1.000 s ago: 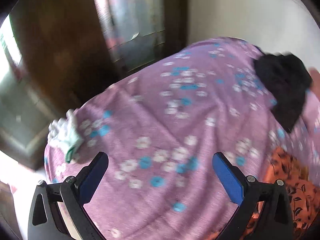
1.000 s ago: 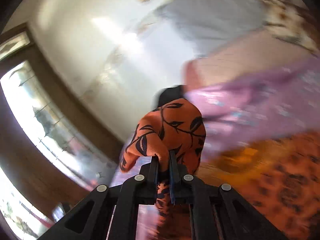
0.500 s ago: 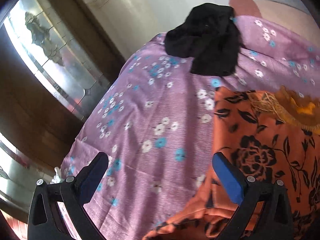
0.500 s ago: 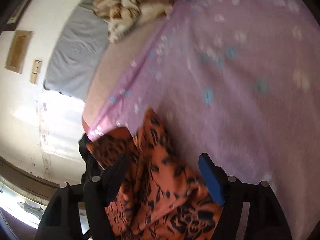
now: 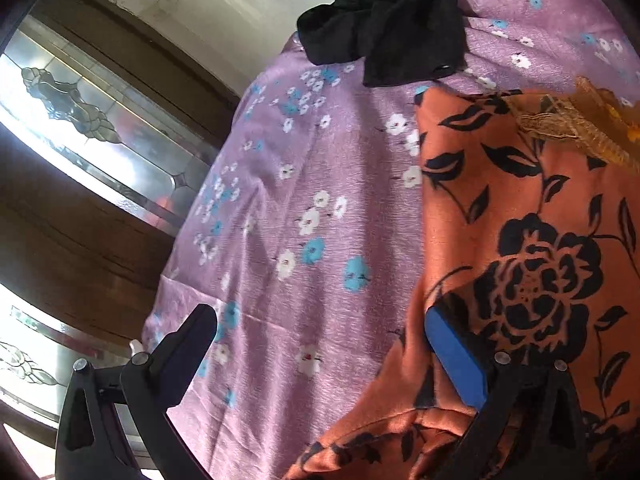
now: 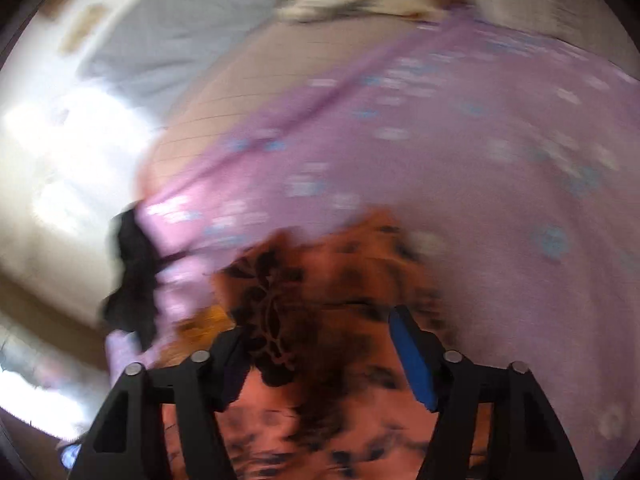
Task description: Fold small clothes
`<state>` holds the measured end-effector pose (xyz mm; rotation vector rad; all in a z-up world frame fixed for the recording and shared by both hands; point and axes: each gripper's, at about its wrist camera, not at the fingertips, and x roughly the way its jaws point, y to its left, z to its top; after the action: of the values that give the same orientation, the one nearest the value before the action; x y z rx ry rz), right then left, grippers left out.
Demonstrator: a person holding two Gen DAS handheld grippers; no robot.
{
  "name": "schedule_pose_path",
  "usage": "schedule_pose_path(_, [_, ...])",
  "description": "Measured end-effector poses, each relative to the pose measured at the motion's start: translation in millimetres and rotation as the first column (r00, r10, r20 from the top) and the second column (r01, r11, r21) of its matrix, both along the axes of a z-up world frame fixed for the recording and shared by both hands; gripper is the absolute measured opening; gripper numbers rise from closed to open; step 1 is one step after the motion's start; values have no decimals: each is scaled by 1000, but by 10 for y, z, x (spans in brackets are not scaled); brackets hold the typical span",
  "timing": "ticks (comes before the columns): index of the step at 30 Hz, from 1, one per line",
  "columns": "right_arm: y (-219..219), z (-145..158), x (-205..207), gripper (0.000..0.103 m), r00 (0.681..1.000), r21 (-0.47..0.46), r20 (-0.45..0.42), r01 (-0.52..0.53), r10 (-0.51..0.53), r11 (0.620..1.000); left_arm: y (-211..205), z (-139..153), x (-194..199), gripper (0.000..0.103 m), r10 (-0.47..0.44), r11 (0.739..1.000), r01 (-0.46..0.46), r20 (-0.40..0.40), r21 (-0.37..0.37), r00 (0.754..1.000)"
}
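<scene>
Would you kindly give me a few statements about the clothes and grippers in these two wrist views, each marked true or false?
1. The left gripper is open. True.
2. The right gripper is clamped on the orange floral garment. False: its jaws stand apart above the garment, gripping nothing.
3. The black garment lies on top of the orange one. False: it lies crumpled on the purple flowered sheet, beyond the orange garment.
4. The orange garment carries a black flower-and-leaf print. True.
5. The sheet is plain white. False: it is purple with white and blue flowers.
</scene>
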<state>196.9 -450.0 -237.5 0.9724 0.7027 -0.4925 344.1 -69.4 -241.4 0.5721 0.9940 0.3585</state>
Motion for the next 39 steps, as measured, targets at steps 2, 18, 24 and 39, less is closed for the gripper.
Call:
schedule_pose_path(2, [-89,-130,-233,66,996,24,-53,68,-67,997,58,-22,23,103,29,1000,-29,-17,4,999])
schedule_pose_path(18, [243,235,-229,63,978,-108,143,-140,154,984,51,263,-66,103,-60,981,70,59,-181,996])
schedule_pose_path(24, [366,-226,-136,32,949,0,-123,-292,290,956,-61,-37,4,103,-58,993,50,-70,-105,996])
schedule_pose_path(39, [664,426,-93,34,947,-158,-78,-321,312,934,26,500,-185,103,-92,966,129,168,-224,981])
